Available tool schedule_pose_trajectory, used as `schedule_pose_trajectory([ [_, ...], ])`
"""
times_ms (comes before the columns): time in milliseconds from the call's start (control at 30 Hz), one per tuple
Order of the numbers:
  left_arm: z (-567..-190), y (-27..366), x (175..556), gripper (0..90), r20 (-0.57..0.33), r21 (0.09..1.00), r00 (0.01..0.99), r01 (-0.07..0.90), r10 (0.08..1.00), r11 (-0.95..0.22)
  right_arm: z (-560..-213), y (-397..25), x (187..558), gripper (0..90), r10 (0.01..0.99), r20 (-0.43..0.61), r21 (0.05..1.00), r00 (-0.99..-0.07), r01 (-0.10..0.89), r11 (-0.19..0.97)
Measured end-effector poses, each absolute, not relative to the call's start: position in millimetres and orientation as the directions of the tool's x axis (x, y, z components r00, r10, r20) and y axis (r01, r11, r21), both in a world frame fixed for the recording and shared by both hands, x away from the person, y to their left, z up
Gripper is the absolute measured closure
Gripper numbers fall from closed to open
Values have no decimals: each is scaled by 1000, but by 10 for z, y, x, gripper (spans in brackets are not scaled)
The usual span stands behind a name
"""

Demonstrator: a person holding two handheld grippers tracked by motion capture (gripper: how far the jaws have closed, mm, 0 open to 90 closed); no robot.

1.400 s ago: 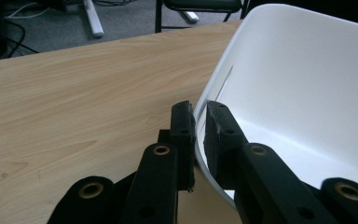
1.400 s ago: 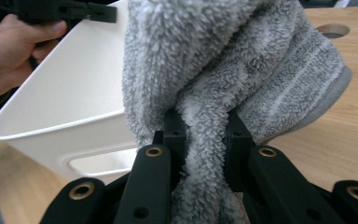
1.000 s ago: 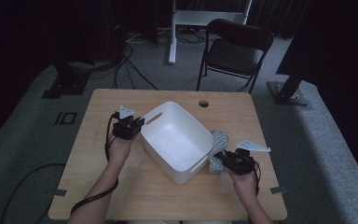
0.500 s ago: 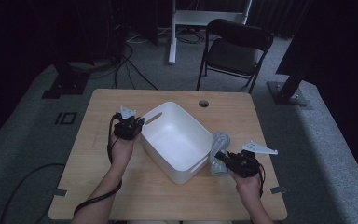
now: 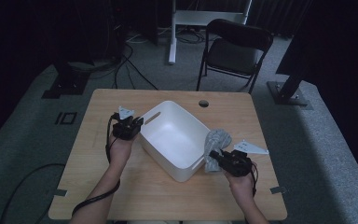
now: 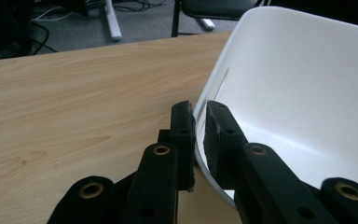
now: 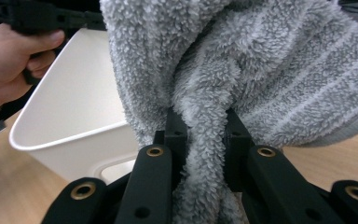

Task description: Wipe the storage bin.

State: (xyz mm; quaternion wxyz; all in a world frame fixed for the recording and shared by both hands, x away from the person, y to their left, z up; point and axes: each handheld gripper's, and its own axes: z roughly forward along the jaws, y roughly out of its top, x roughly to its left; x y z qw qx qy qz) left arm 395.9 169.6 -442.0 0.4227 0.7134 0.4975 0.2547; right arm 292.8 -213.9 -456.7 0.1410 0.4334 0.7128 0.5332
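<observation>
R gripper (image 5: 216,157) clamped on grey towel (image 5: 216,140), lifted since prev; L gripper (image 6: 199,123) still pinching tub rim (image 5: 165,105).

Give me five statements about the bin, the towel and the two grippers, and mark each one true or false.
1. The left gripper has its fingers on either side of the white bin's rim. True.
2. The right gripper is open and holds nothing. False: it is shut on the grey towel.
3. The towel lies inside the bin. False: in the high view it is outside, beside the bin's right end.
4. The bin holds nothing. True, as far as its inside shows.
5. The bin stands on a black chair. False: it stands on the wooden table; the chair is on the floor beyond it.
</observation>
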Motion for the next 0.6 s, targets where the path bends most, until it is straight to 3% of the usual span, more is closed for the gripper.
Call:
schedule_pose_trajectory([
  [600,-4407,1690,3967,816,-55,849,362,508,930,-148,-4628,-2118,3020,779,803,232,883,-549,465,63],
])
